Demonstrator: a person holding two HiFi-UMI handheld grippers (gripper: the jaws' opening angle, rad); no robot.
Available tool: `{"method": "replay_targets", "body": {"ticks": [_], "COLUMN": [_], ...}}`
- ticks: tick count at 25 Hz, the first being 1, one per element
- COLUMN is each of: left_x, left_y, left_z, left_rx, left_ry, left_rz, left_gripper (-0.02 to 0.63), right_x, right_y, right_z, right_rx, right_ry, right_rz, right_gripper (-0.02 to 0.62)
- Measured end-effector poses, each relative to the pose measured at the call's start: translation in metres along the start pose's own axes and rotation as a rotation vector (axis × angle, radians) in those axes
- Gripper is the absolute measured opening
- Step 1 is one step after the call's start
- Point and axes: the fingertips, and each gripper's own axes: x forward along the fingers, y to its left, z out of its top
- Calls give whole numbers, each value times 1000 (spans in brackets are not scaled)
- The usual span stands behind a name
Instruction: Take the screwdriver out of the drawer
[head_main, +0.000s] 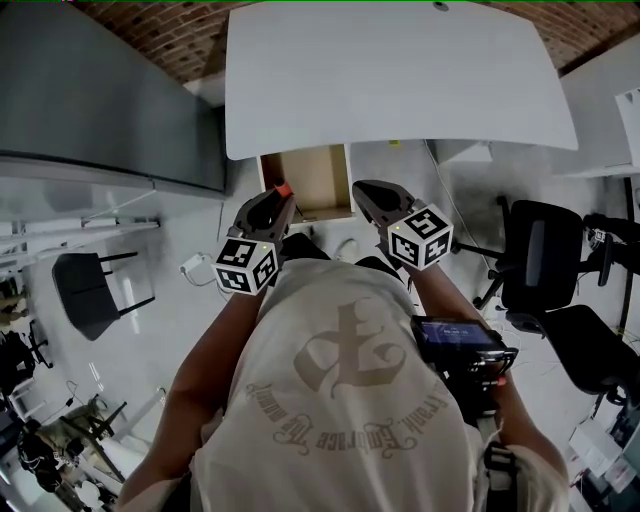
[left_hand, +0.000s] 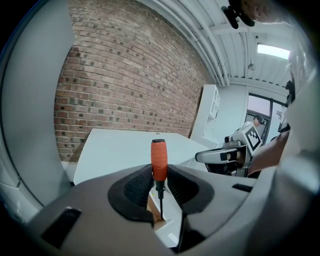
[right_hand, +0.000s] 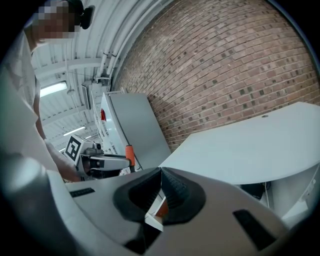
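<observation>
**Head view.** I see both grippers held up in front of the person's chest, just below the near edge of the white table (head_main: 400, 80). The left gripper (head_main: 283, 202) pinches the screwdriver (head_main: 283, 188), of which only the orange handle end shows above the jaws. The screwdriver is out of the drawer (head_main: 318, 180). The drawer stands open under the table edge, between the 2 grippers. The right gripper (head_main: 366, 192) hangs just beside the drawer's right side. A grey cabinet (head_main: 100, 90) stands at the left.

**Left gripper view.** The 2 jaws are clamped on the lower part of the orange handle. The screwdriver (left_hand: 159, 159) stands upright, handle up, with its thin shaft pointing down between the pads. Behind it lie the table top and a brick wall (left_hand: 125, 75). The right gripper shows at the right, apart from the screwdriver.

**Right gripper view.** The 2 jaws are pressed together at their tips with nothing between them. At the left, the left gripper shows with the orange handle (right_hand: 129, 151) standing up from its jaws.
</observation>
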Motion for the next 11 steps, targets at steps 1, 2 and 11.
{"method": "replay_targets", "body": {"ticks": [1, 2, 11], "left_x": [0, 0, 4], "left_y": [0, -1, 1], "left_z": [-1, -2, -13], "left_rx": [2, 3, -10], "left_ry": [5, 11, 36], "left_rz": [-1, -2, -4], "left_gripper": [105, 106, 106], "right_x": [1, 1, 4], "right_y": [0, 0, -4], "right_z": [-1, -3, -16], "right_rx": [4, 8, 31], "right_ry": [0, 1, 18], "right_rz": [0, 1, -4], "right_gripper": [23, 23, 23]}}
